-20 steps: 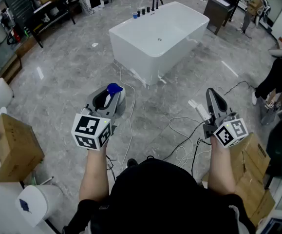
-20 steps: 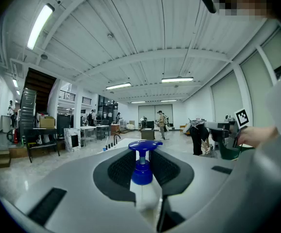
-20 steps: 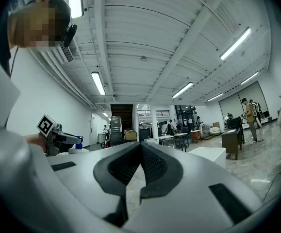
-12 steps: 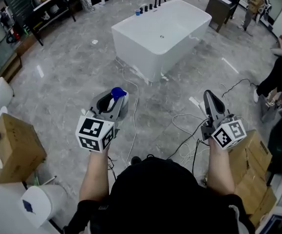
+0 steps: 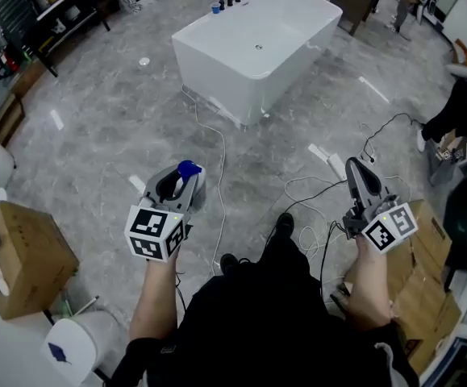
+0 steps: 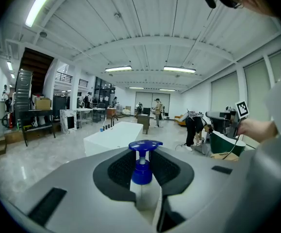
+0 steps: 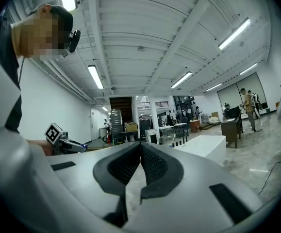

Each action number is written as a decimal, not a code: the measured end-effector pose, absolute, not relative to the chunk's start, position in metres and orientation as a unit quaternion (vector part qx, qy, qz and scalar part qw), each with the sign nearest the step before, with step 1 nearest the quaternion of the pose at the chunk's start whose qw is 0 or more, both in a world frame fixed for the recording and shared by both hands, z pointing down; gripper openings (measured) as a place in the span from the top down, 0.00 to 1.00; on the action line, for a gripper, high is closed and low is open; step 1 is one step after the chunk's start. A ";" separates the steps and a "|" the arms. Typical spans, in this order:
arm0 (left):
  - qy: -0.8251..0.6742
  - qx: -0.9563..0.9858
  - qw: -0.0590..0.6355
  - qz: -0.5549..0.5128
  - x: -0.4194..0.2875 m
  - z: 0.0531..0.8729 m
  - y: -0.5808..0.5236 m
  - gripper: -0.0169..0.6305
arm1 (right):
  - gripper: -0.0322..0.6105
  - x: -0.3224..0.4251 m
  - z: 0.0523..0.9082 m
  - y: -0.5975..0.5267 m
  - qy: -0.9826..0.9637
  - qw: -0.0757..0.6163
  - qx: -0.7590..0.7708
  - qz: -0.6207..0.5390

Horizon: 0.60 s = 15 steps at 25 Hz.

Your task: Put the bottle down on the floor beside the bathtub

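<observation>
Left gripper view: left gripper [image 6: 142, 155] clamps blue-pump bottle [image 6: 141, 174]; label hidden.

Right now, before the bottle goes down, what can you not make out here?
- Body of the bottle: in the head and left gripper views, the left gripper covers it; only the blue pump shows.
- Small items on the bathtub rim: head view, too small to name.
- Person at right: head view, cut by the frame edge.
</observation>
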<state>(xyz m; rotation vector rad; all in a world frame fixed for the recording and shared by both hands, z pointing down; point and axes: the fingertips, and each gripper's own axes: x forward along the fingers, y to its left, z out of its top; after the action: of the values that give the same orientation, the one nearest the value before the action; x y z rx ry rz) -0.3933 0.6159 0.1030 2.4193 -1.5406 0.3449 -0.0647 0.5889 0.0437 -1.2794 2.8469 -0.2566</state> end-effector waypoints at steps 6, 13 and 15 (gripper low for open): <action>-0.524 0.832 0.130 0.129 -0.368 0.114 0.560 0.83 | 0.91 -0.050 0.066 0.530 0.910 0.009 -0.401 -0.108; -0.520 0.834 0.143 0.120 -0.307 0.113 0.452 0.83 | 0.91 0.000 0.077 0.432 0.916 0.005 -0.381 -0.126; -0.519 0.834 0.140 0.124 -0.285 0.111 0.424 0.83 | 0.91 0.021 0.084 0.404 0.915 0.005 -0.379 -0.137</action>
<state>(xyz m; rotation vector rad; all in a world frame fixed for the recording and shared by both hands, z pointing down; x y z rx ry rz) -0.2848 0.4236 0.1113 2.4081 -1.5005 0.3574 0.0210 0.4042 0.0838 -1.1870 2.8662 -0.4290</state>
